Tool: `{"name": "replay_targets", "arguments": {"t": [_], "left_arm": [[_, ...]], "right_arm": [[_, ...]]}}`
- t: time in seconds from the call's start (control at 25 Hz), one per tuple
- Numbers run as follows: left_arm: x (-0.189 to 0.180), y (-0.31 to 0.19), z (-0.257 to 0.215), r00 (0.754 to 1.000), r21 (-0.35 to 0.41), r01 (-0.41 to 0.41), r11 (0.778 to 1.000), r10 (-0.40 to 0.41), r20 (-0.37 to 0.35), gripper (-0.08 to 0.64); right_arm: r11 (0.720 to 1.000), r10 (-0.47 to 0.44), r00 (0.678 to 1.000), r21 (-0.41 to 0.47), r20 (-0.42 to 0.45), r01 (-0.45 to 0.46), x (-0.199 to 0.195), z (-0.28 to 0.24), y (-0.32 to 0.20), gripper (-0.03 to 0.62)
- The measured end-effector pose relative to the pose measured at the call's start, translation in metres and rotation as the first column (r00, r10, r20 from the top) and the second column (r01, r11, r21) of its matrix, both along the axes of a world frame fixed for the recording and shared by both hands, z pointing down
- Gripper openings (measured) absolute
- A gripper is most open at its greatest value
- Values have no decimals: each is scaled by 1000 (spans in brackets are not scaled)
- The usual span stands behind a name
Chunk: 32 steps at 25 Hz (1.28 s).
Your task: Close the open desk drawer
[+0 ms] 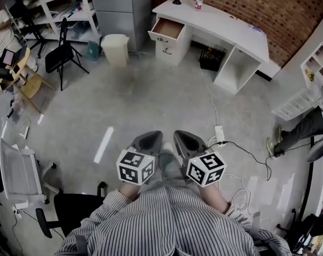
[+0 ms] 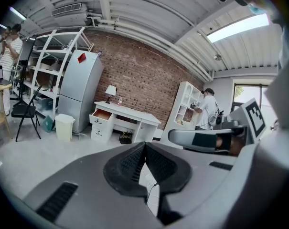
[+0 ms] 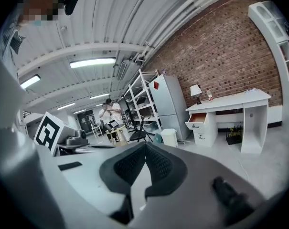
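The white desk [image 1: 233,28] stands far ahead against the brick wall. Its top left drawer [image 1: 167,29] is pulled out, showing a brown inside. Both grippers are held close to my body, several steps from the desk. My left gripper [image 1: 149,138] and right gripper [image 1: 183,137] point toward it side by side, each shut on nothing. The left gripper view shows its pads [image 2: 134,161] meeting at the tip, with the drawer [image 2: 102,114] small in the distance. In the right gripper view the pads [image 3: 156,163] also meet, and the open drawer [image 3: 198,119] lies far off.
A cream bin [image 1: 116,49] and a grey fridge [image 1: 121,4] stand left of the desk. On the floor to my right lie a power strip and cables [image 1: 219,134]. A folding chair [image 1: 62,55] is far left, a black office chair [image 1: 70,212] near left, a person's leg [image 1: 305,129] right.
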<state>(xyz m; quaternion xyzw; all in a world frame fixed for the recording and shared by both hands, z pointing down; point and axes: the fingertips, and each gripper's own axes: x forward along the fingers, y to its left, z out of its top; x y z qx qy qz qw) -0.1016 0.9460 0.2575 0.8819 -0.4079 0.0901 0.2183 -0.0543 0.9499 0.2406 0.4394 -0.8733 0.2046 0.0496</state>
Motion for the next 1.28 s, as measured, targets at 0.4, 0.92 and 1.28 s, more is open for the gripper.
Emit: {"name": "replay_targets", "arguments": {"t": [0.4, 0.92, 1.28], "left_arm": [[13, -101, 5, 999, 6, 1, 1000, -1, 32, 12], [46, -270, -3, 999, 13, 50, 999, -51, 20, 12], [73, -325, 15, 998, -34, 54, 998, -54, 15, 12]], "right_arm": [[999, -49, 999, -5, -10, 49, 4, 4, -109, 17], [992, -123, 992, -4, -32, 123, 31, -3, -277, 17], [995, -96, 995, -42, -26, 95, 62, 14, -337, 15]]}}
